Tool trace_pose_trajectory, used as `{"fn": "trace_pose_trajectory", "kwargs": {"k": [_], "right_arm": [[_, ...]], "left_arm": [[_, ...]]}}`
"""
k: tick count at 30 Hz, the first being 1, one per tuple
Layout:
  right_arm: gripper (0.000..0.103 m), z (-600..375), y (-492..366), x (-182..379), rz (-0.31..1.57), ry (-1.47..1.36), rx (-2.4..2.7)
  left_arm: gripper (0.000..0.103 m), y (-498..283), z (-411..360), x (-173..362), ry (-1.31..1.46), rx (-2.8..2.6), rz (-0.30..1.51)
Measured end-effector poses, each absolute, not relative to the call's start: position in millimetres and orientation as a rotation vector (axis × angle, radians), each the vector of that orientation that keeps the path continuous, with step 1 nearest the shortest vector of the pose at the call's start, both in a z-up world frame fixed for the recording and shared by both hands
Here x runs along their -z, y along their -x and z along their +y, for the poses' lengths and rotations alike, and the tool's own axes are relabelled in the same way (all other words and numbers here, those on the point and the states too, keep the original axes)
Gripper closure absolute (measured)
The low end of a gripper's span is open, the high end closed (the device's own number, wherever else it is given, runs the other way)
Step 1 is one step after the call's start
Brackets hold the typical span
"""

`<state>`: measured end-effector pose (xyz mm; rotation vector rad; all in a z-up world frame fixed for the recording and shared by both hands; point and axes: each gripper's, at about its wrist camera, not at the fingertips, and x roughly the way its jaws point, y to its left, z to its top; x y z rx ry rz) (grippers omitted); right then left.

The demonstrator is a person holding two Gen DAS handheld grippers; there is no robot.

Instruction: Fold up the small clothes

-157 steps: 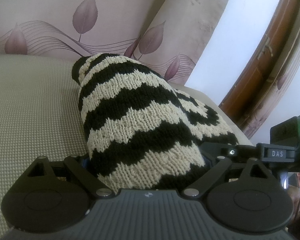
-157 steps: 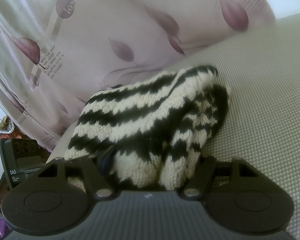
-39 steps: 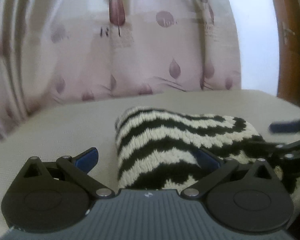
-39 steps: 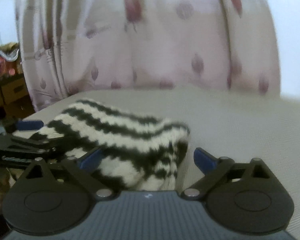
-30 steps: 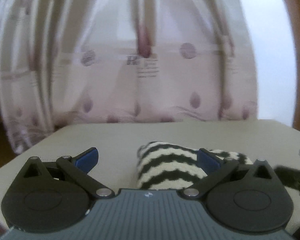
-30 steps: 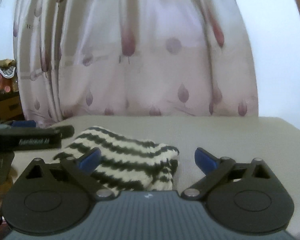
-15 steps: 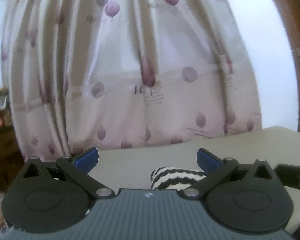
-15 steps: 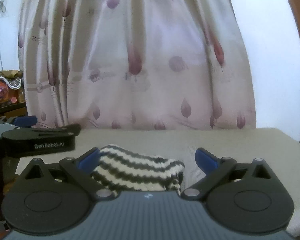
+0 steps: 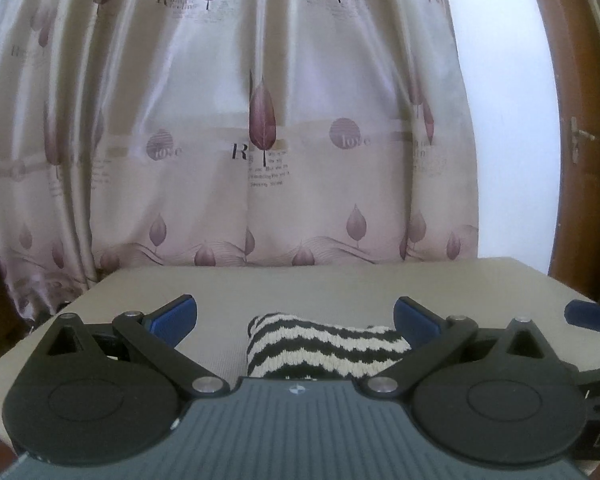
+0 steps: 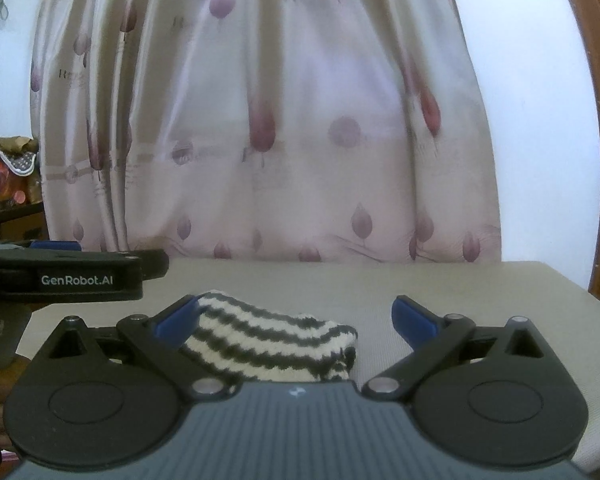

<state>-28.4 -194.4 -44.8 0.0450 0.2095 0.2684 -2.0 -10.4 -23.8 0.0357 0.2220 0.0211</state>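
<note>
Although nothing is gripped at this moment, the black-and-cream striped knit garment is seen lying folded into a compact bundle on the beige counter, near its front edge and low between both views. In the right wrist view the knit garment is shown with a rounded folded edge on its right side and its layers stacked. The left tongs are held apart above and behind the bundle, with nothing between the blue fingertips. The right tongs are likewise spread wide and empty, and the left device is seen at the left edge of that view, beside the bundle. Behind the counter a pale curtain printed with purple leaves is hung, and a brown wooden door frame is seen at the right.

The fold is judged complete or nearly so. A thick, springy knit can be expected to relax, so the top layer may creep open if it is left unpressed. Should the bundle be nudged by a fingertip, it could be dragged toward the counter's front edge and undone.
</note>
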Motion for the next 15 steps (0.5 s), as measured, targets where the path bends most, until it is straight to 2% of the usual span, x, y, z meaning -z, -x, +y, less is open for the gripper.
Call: {"fn": "trace_pose_trajectory", "kwargs": {"k": [15], "right_arm": [[0.0,-188,19,59,0.262,-0.01,-0.258]], "left_arm": [[0.0,-14,-4,41,-0.015,-0.04,0.291]]}}
